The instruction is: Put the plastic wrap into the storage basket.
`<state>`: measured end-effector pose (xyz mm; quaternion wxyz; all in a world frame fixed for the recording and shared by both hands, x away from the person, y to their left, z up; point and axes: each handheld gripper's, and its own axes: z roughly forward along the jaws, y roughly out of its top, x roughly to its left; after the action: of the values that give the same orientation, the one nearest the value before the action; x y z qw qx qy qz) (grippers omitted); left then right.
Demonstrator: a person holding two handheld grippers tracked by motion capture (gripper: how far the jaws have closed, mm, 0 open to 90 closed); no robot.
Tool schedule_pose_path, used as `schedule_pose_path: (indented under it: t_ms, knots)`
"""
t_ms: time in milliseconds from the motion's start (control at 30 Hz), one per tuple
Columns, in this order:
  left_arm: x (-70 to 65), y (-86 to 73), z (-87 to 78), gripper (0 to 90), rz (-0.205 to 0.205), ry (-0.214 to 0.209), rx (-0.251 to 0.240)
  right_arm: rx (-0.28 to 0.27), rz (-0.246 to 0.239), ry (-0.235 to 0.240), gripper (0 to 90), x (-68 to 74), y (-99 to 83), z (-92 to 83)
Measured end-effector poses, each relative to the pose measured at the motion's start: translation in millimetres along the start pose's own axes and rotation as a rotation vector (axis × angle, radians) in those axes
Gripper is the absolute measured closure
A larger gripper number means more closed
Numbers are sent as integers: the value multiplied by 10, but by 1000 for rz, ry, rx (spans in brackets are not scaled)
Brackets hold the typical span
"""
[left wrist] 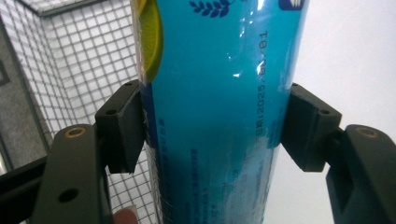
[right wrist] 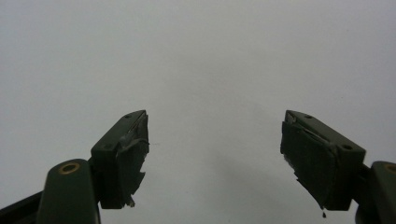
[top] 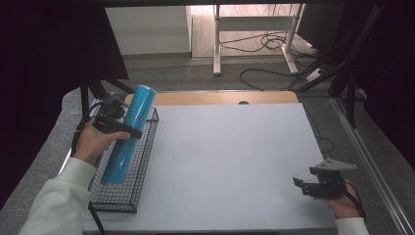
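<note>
A tall blue cylindrical can (top: 128, 134) leans tilted over a black wire basket (top: 142, 181) at the table's left, its lower end inside the basket. My left gripper (top: 128, 130) is shut on the can's middle. In the left gripper view both black pads (left wrist: 122, 126) press the can's (left wrist: 219, 112) sides, with the basket's mesh (left wrist: 79, 60) behind. My right gripper (top: 299, 185) rests near the table's front right corner, open, with nothing between its jaws. Its two pads (right wrist: 126, 154) stand wide apart over bare white tabletop (right wrist: 210, 60) in the right gripper view.
The white table top (top: 230, 161) stretches between the basket and the right gripper. A wooden strip (top: 220, 98) borders its far edge. Beyond lie grey floor, a desk frame (top: 254, 29) and loose cables (top: 274, 44).
</note>
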<state>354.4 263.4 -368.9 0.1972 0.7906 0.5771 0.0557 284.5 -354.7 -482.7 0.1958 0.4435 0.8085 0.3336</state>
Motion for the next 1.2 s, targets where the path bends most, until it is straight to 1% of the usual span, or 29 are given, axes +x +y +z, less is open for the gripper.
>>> schedule_pose_path:
  t_ms: [167,333,367,467,567,633,733,833,933,1100,1200]
  knots:
    - [81,-62,37,317,-18,6,10,3,1,0,239,0,0,7]
    - [152,-121,129,317,-32,9,39,1,2,0,239,1,2,3]
    - [160,-132,154,317,-42,9,43,2,1,-1,239,4,3,3]
    - [206,-159,206,317,-50,11,62,2,1,4,238,8,3,9]
    - [251,-183,242,317,-62,14,72,3,2,3,238,4,1,11]
    - [287,-202,268,317,-68,24,79,3,3,2,238,0,-1,11]
    - [317,-227,307,317,-80,33,93,3,2,4,238,-1,-2,14]
    - [342,-246,356,317,-83,36,104,5,1,4,237,4,0,15]
    - [367,-263,420,317,-97,35,114,6,0,3,238,4,2,12]
    - [391,-282,516,317,-105,69,118,6,-1,3,237,1,-2,16]
    - [410,-293,586,316,-120,70,124,7,-2,3,237,-4,-5,19]
